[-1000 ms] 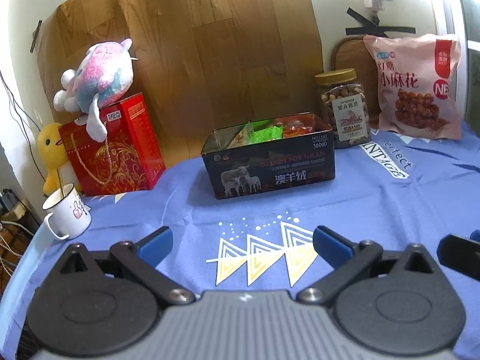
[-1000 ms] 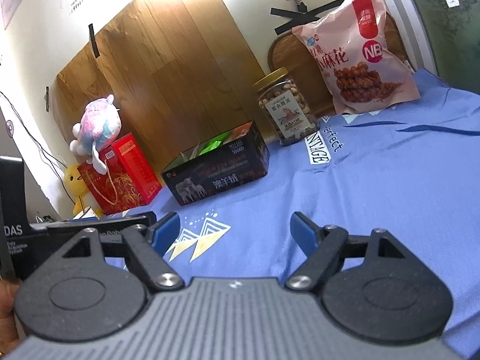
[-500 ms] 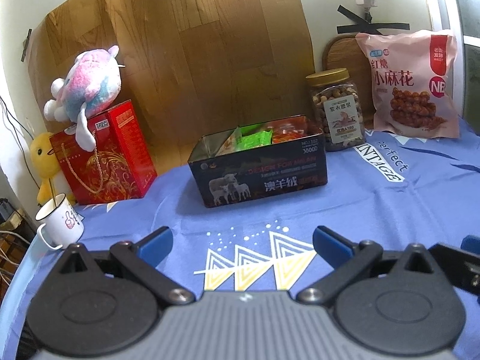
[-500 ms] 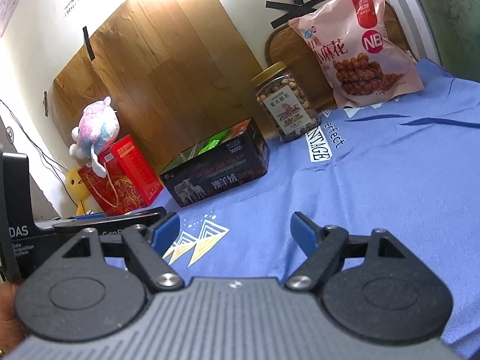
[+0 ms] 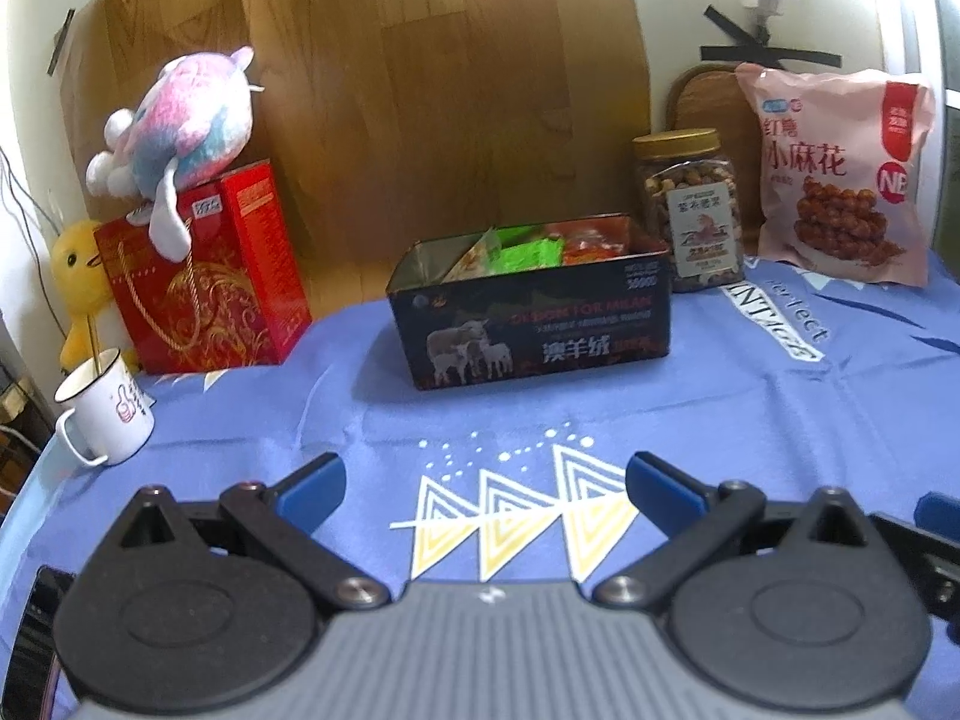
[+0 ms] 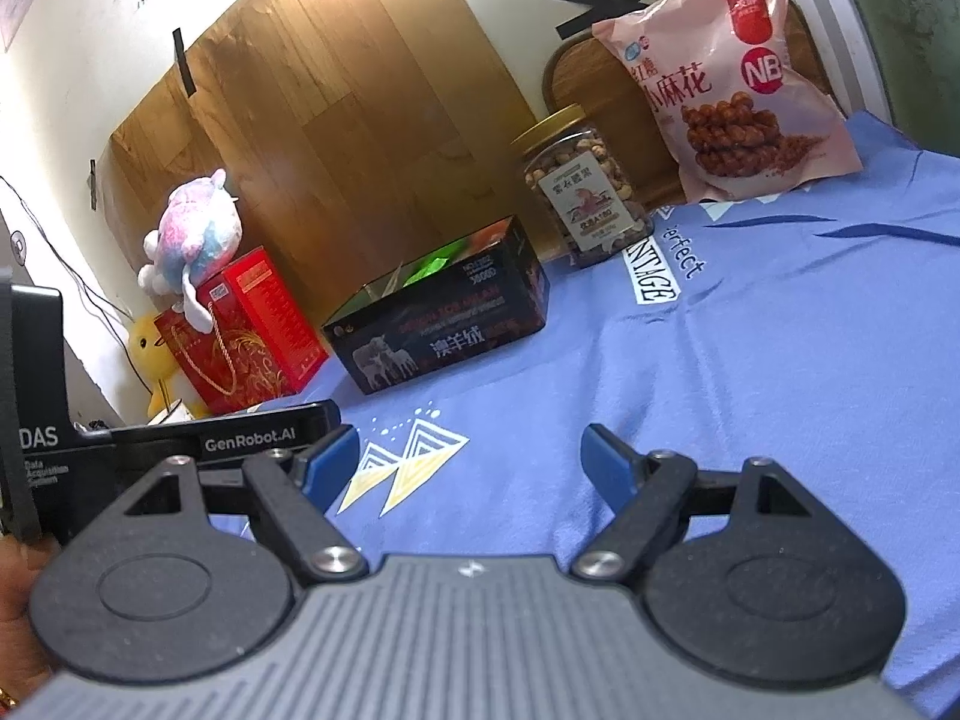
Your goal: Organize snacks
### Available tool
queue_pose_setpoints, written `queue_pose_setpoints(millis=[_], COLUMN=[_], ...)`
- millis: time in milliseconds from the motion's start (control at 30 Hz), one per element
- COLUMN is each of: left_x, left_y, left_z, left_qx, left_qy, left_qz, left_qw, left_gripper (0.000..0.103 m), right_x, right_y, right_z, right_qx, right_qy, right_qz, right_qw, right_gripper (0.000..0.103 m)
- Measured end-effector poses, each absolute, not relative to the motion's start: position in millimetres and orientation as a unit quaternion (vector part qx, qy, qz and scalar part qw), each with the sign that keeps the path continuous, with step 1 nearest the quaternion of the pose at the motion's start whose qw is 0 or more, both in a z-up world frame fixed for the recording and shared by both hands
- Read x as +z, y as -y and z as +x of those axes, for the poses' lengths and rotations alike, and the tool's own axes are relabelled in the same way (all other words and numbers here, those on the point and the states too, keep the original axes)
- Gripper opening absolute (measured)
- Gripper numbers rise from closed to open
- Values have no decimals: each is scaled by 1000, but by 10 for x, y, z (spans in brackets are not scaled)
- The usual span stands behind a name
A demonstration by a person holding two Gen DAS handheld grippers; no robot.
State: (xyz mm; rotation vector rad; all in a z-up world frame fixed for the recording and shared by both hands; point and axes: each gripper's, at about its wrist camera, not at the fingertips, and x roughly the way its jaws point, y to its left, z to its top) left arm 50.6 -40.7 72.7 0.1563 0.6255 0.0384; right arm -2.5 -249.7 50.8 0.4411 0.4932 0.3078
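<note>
A black tin box (image 5: 531,318) (image 6: 441,324) with sheep printed on its front stands open on the blue cloth and holds several snack packets (image 5: 522,252), green and orange. Behind it to the right stand a clear nut jar (image 5: 690,210) (image 6: 579,189) with a gold lid and a pink bag of fried twists (image 5: 837,174) (image 6: 720,78) leaning on the wall. My left gripper (image 5: 486,486) hovers open over the cloth, well short of the tin, nothing between its blue pads. My right gripper (image 6: 468,459) is open too and holds nothing.
A red gift box (image 5: 204,276) with a plush toy (image 5: 180,126) on top stands at the back left, a yellow duck toy (image 5: 75,276) beside it. A white mug (image 5: 105,408) sits near the table's left edge. Wooden boards (image 5: 390,78) lean against the wall.
Both views have shifted only slightly; the tin and snacks stay where they were. Both grippers stay open.
</note>
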Motion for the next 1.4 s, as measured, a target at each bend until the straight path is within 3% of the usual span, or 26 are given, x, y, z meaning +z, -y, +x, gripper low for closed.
queue_pose_setpoints(millis=[1400], left_x=[706], left_y=[224], left_z=[610], left_qx=[38], left_qy=[-310], left_qz=[82], left_qw=[947], left_gripper=[103], right_x=[512], right_y=[2254], right_z=[122], right_qx=[169], right_qy=[-251], right_qz=[198], right_qw=[932], right_gripper=[83])
